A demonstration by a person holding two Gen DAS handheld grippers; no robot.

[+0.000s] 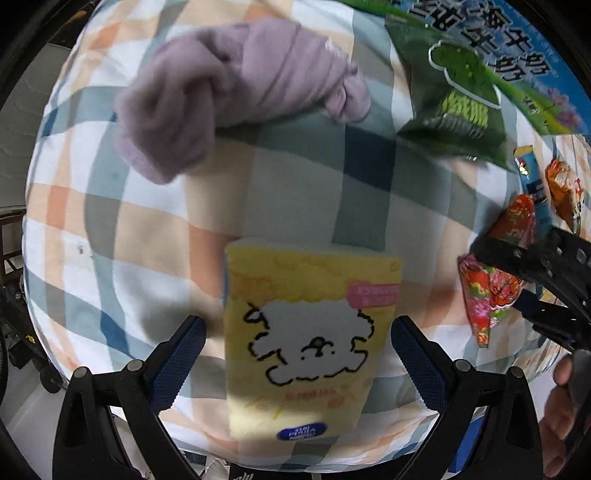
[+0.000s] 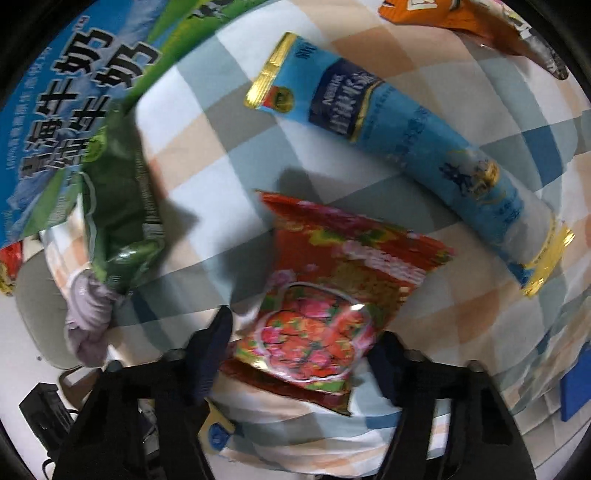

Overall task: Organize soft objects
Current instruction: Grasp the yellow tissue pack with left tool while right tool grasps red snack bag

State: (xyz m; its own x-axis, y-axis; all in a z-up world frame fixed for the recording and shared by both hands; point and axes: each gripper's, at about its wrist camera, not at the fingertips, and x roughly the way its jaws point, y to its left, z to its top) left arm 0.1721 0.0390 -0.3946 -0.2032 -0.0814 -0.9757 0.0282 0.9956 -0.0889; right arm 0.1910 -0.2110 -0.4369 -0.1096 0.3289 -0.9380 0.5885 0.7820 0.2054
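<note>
A yellow tissue pack with a white dog drawing (image 1: 310, 332) lies on the checked cloth (image 1: 155, 236) between the open fingers of my left gripper (image 1: 297, 343); contact with the pads is not clear. A lilac rolled towel (image 1: 236, 88) lies beyond it. My right gripper (image 2: 304, 339) is open around the near end of a red flowered snack bag (image 2: 332, 291). The same bag (image 1: 487, 295) and the right gripper's fingers (image 1: 524, 258) show at the right of the left wrist view. The lilac towel's end (image 2: 88, 325) shows in the right wrist view.
A green packet (image 2: 118, 206) and a big blue-green milk bag (image 2: 55, 110) lie at the left. A long blue tube-shaped pack (image 2: 406, 147) and an orange bag (image 2: 461, 18) lie beyond. The cloth's edge drops to the floor at the left (image 1: 22, 110).
</note>
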